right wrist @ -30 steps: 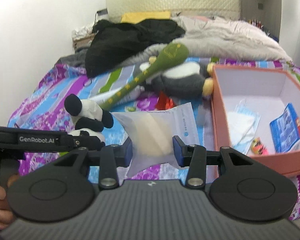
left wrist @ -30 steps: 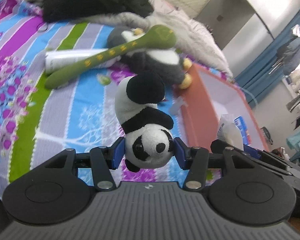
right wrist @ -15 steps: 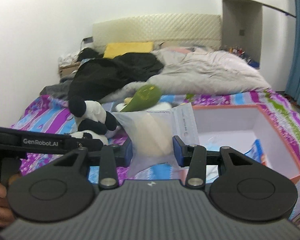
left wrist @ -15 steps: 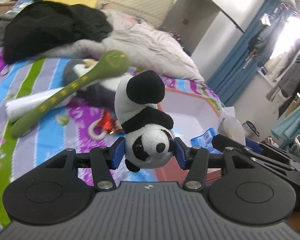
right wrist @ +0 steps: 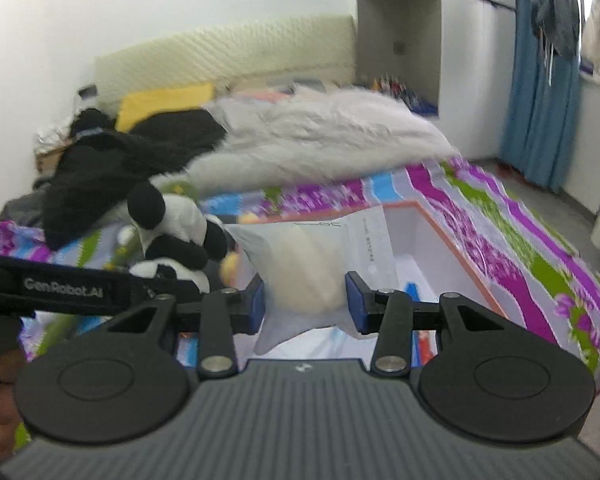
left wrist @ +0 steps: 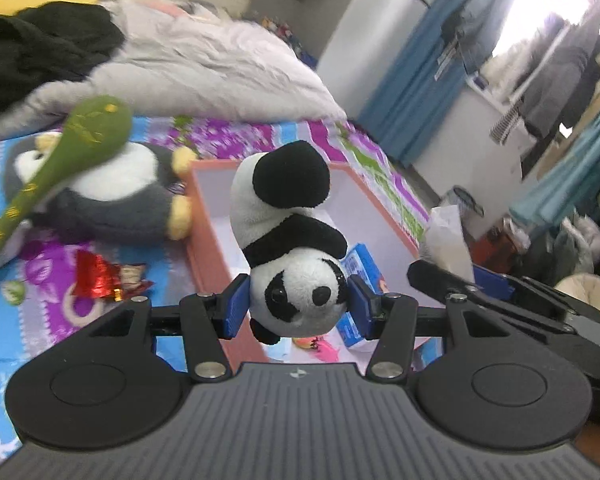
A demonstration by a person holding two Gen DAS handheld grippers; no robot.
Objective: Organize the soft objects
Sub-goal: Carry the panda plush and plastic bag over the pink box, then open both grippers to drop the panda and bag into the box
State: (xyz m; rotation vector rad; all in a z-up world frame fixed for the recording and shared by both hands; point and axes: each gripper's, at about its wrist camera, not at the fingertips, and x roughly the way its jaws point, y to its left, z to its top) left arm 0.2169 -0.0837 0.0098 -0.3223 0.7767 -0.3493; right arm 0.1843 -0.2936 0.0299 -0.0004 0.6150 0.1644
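Observation:
My left gripper (left wrist: 298,306) is shut on a small panda plush (left wrist: 288,240), clamped by its head with the body sticking up. It hangs over the near edge of an orange box (left wrist: 204,240) with a white inside. My right gripper (right wrist: 306,306) is shut on a clear plastic bag (right wrist: 304,268) with a cream soft object inside, held above the same box (right wrist: 456,236). The panda (right wrist: 172,228) and the left gripper's arm show at the left of the right wrist view. The bag (left wrist: 446,236) shows at the right of the left wrist view.
A large grey penguin plush (left wrist: 112,196) and a long green plush (left wrist: 60,164) lie on the striped bedsheet left of the box. A red wrapper (left wrist: 100,276) lies nearby. A blue packet (left wrist: 360,264) sits in the box. Grey duvet (right wrist: 320,140) and black clothes (right wrist: 112,168) fill the bed's far end.
Both grippers have swung right and risen, carrying the panda and the bag from over the bedsheet to over the orange box. Both grips are unchanged.

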